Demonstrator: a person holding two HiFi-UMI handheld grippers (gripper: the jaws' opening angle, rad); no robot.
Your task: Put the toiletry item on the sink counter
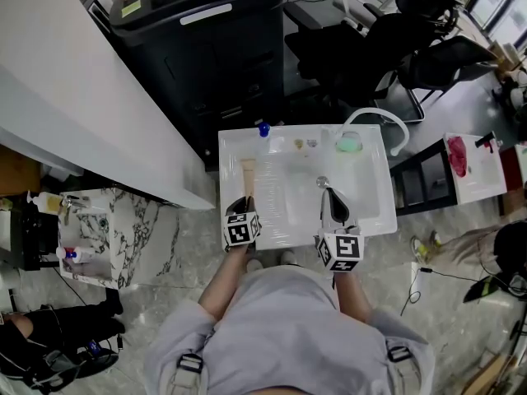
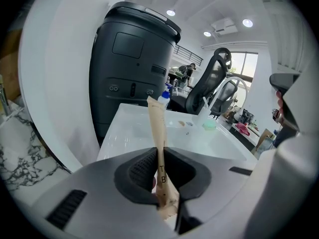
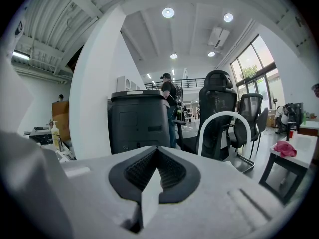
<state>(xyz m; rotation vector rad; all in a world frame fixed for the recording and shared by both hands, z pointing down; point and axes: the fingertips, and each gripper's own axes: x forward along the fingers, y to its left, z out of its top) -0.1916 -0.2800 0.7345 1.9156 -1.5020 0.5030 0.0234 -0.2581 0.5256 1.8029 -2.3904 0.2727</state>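
Note:
A long beige toiletry tube (image 1: 248,178) lies lengthwise over the left part of the white sink counter (image 1: 233,149). My left gripper (image 1: 244,202) is shut on its near end. In the left gripper view the tube (image 2: 156,128) sticks out forward from between the closed jaws of the left gripper (image 2: 162,156), above the counter (image 2: 127,128). My right gripper (image 1: 330,196) hovers over the basin near the drain (image 1: 322,182). In the right gripper view, the right gripper (image 3: 156,154) is shut and holds nothing.
A blue-capped bottle (image 1: 263,128), two small items and a green dish (image 1: 349,144) line the counter's back edge, beside a white arched faucet (image 1: 389,124). A big black machine (image 1: 206,48) stands behind. A marble side table (image 1: 123,229) is on the left, office chairs (image 1: 412,48) at the back right.

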